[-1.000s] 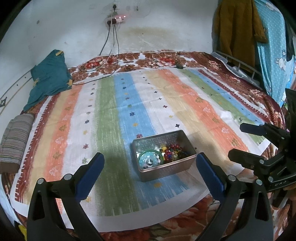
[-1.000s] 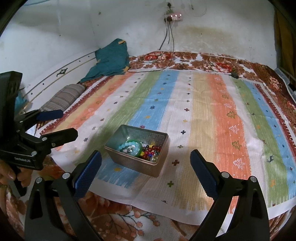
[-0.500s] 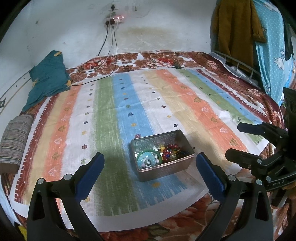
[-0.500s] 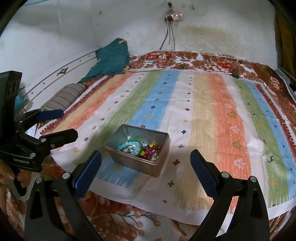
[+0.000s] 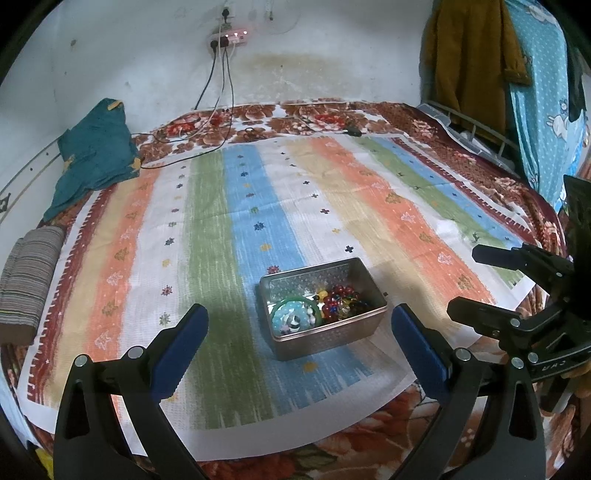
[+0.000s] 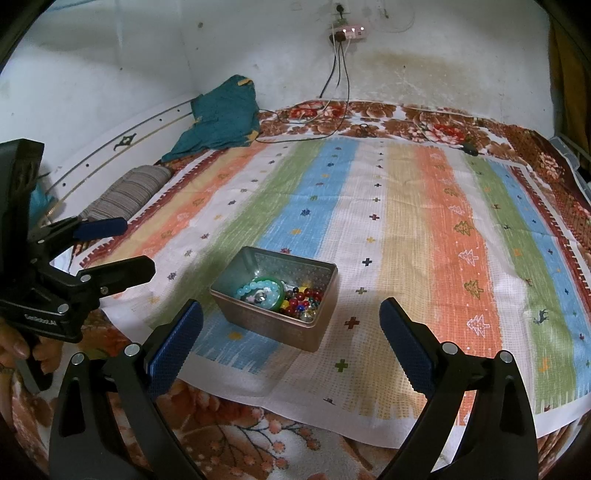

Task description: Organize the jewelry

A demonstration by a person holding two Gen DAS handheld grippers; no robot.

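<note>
Both tools hang spread apart over the near edge of a bed, gripping nothing. From the left wrist view, the left tool [image 5: 299, 343] has its blue-padded fingers [image 5: 181, 347] wide, framing a metal tin [image 5: 332, 332] that sits between and slightly beyond them. The right tool [image 5: 476, 284] shows at the right edge of that view, also released, its two black fingers stacked and pointing left, well apart from the tin.

From the right wrist view, the right tool [image 6: 291, 343] likewise frames the tin [image 6: 280, 325], and the left tool [image 6: 118, 247] shows at the left edge, held by a hand [image 6: 14, 347] that is only partly visible.

The tin has no lid on it and rests on a striped cloth [image 5: 221, 236] spread over a floral blanket [image 5: 369, 435], near the cloth's front edge. Inside the tin lie a green bangle [image 6: 273, 291] with a ring of pale blue beads [image 6: 247, 290] on it toward one end, and a heap of red, yellow and clear beads [image 6: 303, 299] toward the other.

Farther back, a teal garment [image 5: 92, 155] and a striped roll [image 5: 26, 273] lie by the wall, and cables [image 5: 221, 81] run down from a power strip [image 5: 231, 36].
</note>
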